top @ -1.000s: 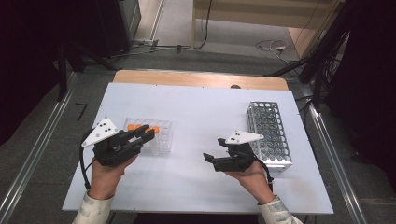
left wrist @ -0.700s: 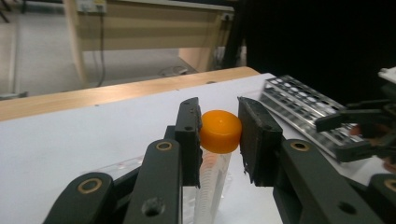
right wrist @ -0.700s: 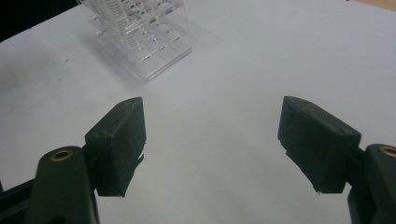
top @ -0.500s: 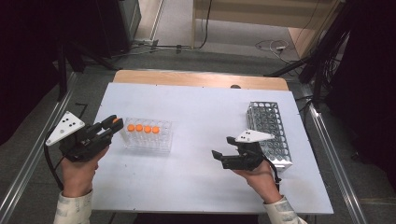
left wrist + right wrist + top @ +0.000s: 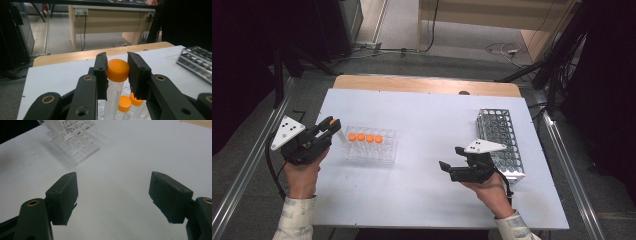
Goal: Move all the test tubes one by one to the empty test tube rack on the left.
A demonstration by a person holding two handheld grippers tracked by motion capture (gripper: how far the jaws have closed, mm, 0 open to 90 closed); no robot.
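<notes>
My left gripper [image 5: 117, 72] is shut on a clear tube with an orange cap [image 5: 117, 70], clamped just at the cap. In the high view the left gripper [image 5: 331, 125] is left of the clear plastic rack [image 5: 371, 150], the tube's orange cap [image 5: 332, 121] peeking out at its tips. Several orange-capped tubes [image 5: 365, 138] stand in the rack's back row; two of their caps [image 5: 124, 103] appear below the jaws. My right gripper [image 5: 113, 197] is open over bare white table, nothing between its pads. In the high view it [image 5: 451, 169] points left, beside the metal rack [image 5: 500, 140].
The white table top [image 5: 427, 125] has a wooden strip [image 5: 427, 85] along its far edge. The metal wire rack sits at the right; the clear rack [image 5: 72, 137] lies ahead of the right gripper. Aluminium rails run along both sides, with cables and desks beyond.
My left gripper has pulled away to the left of the clear rack with the orange-capped tube in its jaws. The right gripper has stayed almost where it was.
</notes>
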